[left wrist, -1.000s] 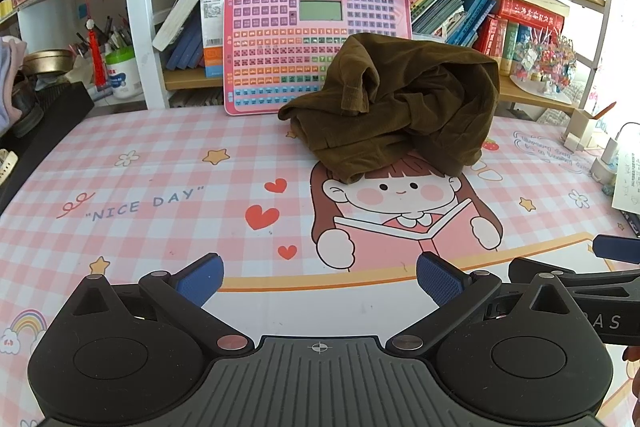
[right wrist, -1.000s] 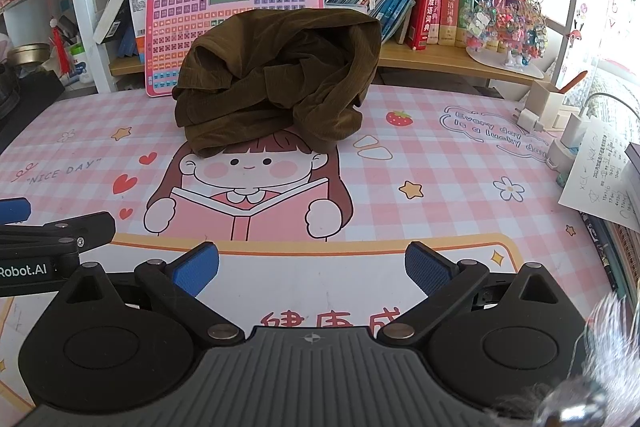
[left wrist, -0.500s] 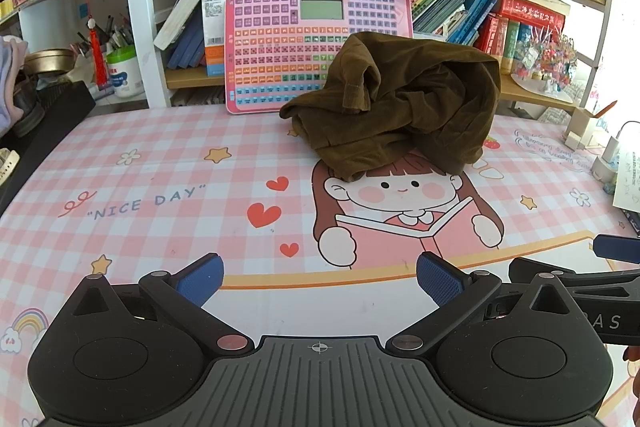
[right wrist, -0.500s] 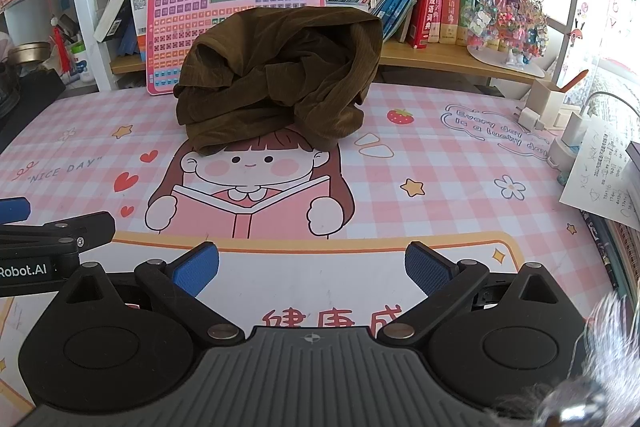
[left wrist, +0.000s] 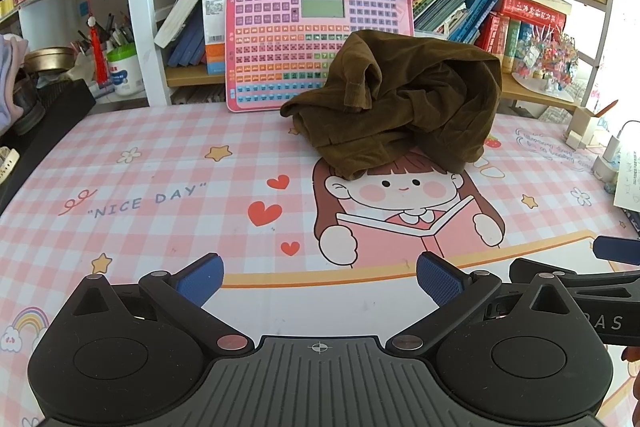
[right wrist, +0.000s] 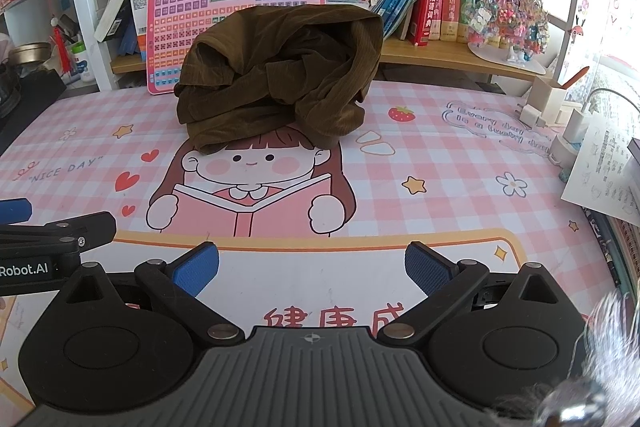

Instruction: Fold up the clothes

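A crumpled brown corduroy garment [left wrist: 400,107] [right wrist: 280,75] lies in a heap at the back of the pink checked desk mat [left wrist: 160,187] [right wrist: 440,167], partly leaning on a pink keyboard toy [left wrist: 288,39] [right wrist: 200,11]. My left gripper [left wrist: 320,277] hovers open over the mat's front, well short of the garment, nothing between its blue pads. My right gripper [right wrist: 312,267] is likewise open and empty near the front edge. Each gripper shows at the side of the other's view.
A bookshelf with books [left wrist: 500,23] [right wrist: 440,7] runs behind the desk. A pen cup [left wrist: 124,67] and bowl stand at back left. A charger, a white holder [right wrist: 548,99] and papers [right wrist: 608,167] sit at the right edge.
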`<state>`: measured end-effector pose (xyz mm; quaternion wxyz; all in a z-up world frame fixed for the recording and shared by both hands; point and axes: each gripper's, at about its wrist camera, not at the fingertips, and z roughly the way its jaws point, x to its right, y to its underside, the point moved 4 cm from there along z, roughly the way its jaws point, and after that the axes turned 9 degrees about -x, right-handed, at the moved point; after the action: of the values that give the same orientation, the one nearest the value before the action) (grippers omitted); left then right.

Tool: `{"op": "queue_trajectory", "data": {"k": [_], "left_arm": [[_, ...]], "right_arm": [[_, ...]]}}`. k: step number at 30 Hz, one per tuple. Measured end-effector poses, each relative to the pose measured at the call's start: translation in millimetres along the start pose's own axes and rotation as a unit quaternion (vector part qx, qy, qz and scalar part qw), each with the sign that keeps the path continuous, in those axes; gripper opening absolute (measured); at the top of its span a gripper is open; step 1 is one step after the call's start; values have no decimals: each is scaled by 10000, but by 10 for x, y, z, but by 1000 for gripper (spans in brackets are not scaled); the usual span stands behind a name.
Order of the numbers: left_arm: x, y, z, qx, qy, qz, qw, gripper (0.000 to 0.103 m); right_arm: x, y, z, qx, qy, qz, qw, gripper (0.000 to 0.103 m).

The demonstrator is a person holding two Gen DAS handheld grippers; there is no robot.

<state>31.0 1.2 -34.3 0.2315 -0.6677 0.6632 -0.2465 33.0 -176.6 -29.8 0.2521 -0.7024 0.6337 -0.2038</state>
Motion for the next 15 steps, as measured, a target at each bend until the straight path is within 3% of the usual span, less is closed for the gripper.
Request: {"op": "queue_trajectory", "data": {"k": [15], "left_arm": [[6, 3, 23, -22, 34, 17, 10000, 103]], "right_arm": [[9, 4, 27, -69, -39, 49, 10000, 100]]}}
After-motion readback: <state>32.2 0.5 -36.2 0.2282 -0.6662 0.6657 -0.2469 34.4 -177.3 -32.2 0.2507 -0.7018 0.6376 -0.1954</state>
